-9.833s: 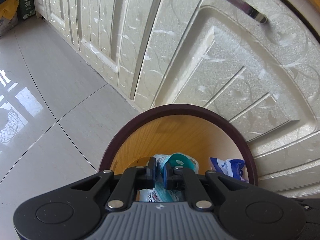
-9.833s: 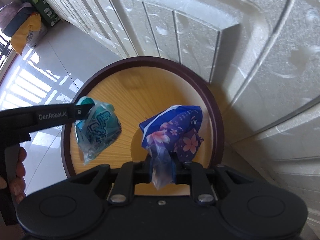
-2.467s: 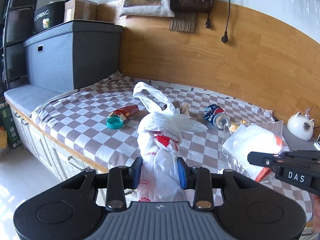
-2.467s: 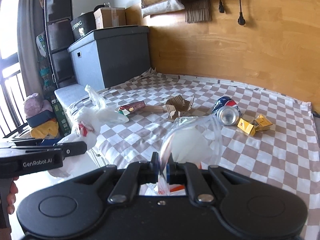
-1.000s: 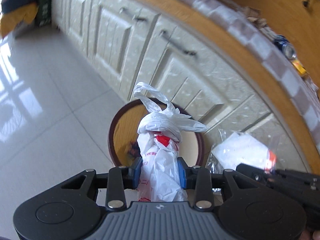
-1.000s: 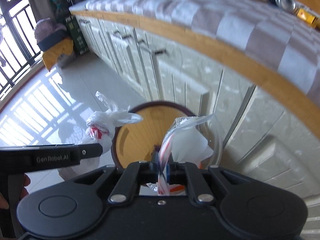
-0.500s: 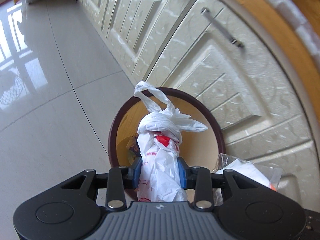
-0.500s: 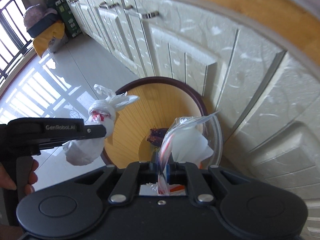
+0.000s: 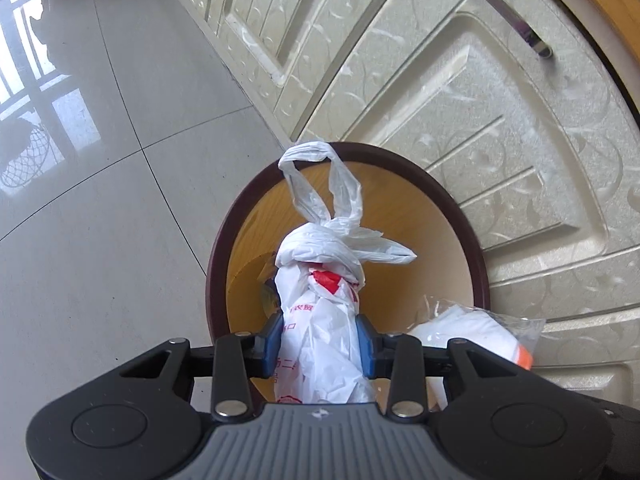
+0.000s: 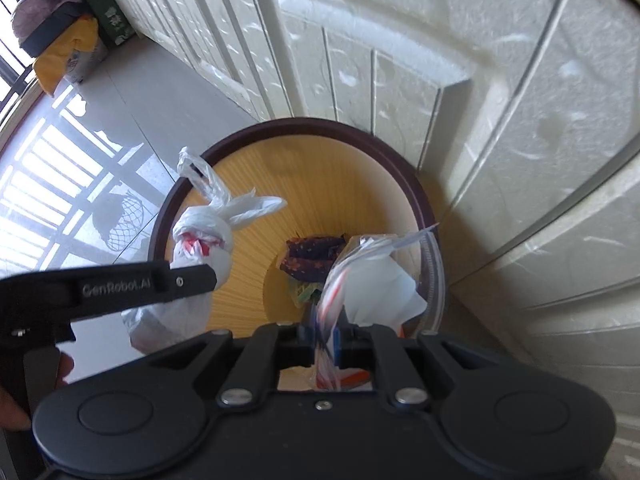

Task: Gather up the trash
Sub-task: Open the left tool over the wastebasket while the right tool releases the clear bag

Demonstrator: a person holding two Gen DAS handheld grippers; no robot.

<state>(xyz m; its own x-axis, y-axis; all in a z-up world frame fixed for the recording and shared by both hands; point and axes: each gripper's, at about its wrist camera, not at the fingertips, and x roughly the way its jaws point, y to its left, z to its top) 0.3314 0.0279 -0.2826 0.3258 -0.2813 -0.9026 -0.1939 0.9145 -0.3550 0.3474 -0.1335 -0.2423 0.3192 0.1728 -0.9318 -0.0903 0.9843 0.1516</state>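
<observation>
Hovering over a round bin [image 9: 216, 280] beside cream cabinet doors [image 9: 460, 100], the left gripper [image 9: 319, 340] pinches a knotted white plastic bag [image 9: 320, 320] while the right gripper [image 10: 324, 336] clamps the striped edge of a clear bag [image 10: 384, 276] of white paper. Dark wrappers [image 10: 312, 260] lie at the bin's bottom.

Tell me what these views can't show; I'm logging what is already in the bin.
- Bin bottom: right wrist view, partly hidden by clear bag; dark wrapper blurred.
- Left wrist view: white knotted bag blocks the bin's contents.
- Red print on that bag: crumpled, unreadable.
</observation>
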